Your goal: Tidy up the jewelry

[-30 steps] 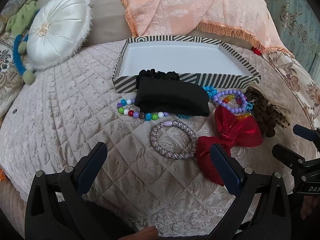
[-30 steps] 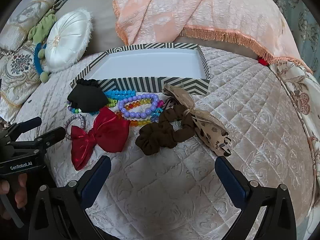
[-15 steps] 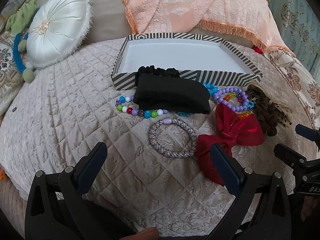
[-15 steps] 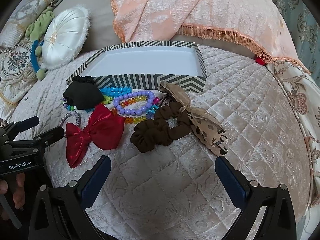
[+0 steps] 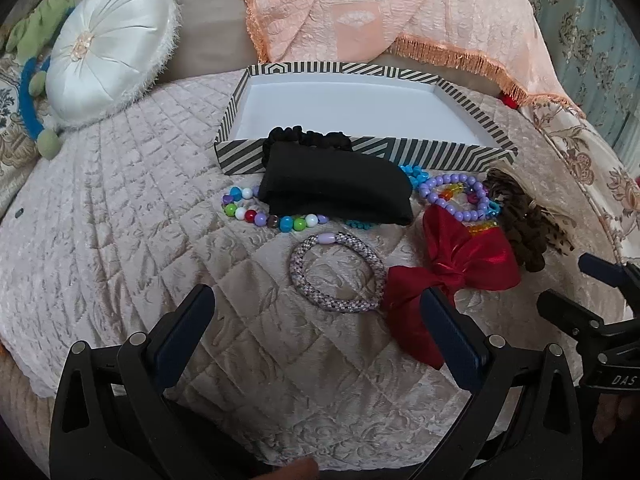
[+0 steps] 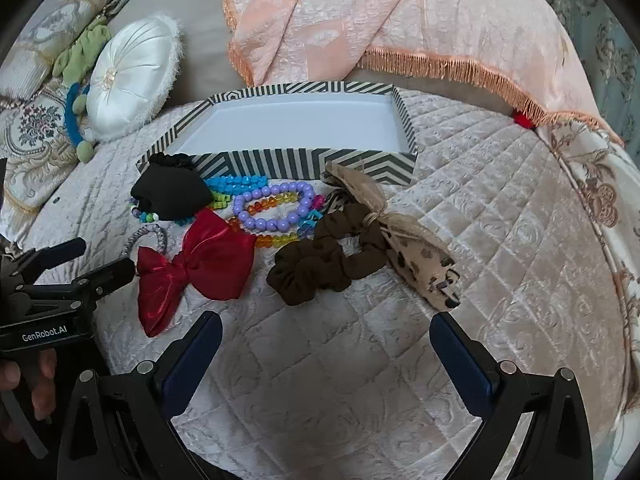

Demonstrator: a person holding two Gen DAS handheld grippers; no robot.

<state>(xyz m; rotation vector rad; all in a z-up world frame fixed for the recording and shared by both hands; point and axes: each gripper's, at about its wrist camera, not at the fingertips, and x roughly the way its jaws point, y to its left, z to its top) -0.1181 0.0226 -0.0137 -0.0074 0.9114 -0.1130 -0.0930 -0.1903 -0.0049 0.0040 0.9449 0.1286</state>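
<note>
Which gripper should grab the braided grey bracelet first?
Left, probably. The braided bracelet lies just ahead of the open left gripper, roughly centred between its fingers. From the right gripper it sits far left, partly hidden behind the red bow.

Two low, near wrist views facing the striped tray (image 5: pixel 362 148), side by side, sharing red bow (image 6: pixel 200 262)

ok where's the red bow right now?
The red bow lies on the quilted bedspread, right of centre in the left wrist view, touching the woven lilac bracelet on its left. The brown scrunchie sits to its right, the purple bead bracelet just behind.
</note>
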